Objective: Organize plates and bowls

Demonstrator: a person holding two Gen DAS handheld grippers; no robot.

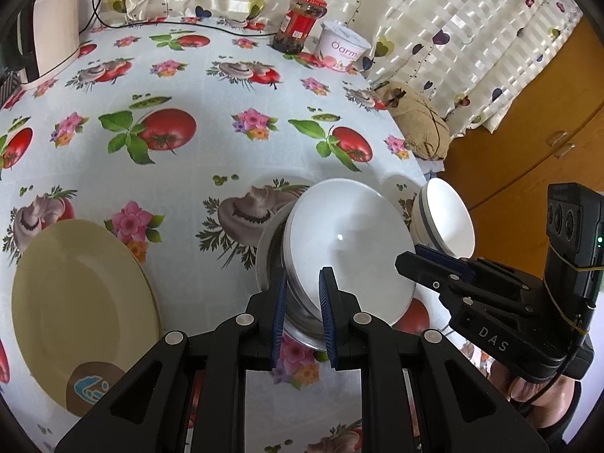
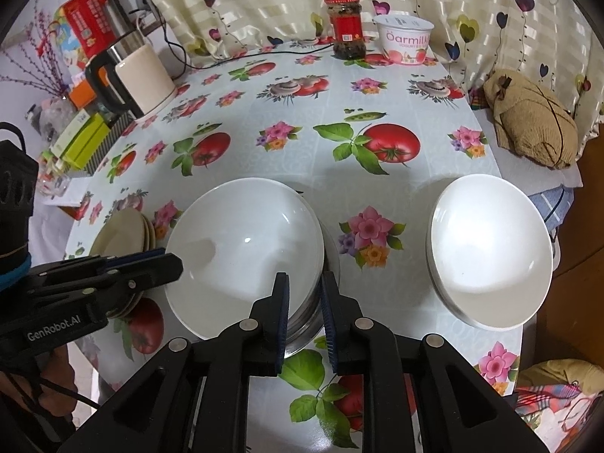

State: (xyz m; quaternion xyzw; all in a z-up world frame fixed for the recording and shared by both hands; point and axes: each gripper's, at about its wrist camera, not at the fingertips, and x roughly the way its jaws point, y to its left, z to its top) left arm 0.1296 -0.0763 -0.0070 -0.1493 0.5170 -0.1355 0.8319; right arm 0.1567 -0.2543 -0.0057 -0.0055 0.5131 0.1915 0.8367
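Left gripper (image 1: 304, 311) clamping near rim of large white bowl (image 1: 351, 249), bowl sitting on steel bowl (image 1: 298, 321) mid-table. Right gripper (image 2: 305, 317) pinching same white bowl's rim from other side. Second white bowl (image 2: 490, 249) sitting apart, toward table edge. Cream plate stack (image 1: 81, 302) lying on floral tablecloth (image 1: 211, 124), well left.

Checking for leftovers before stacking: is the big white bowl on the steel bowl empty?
Empty. The big white bowl shows a clean, bare interior in both views, resting on the steel bowl.
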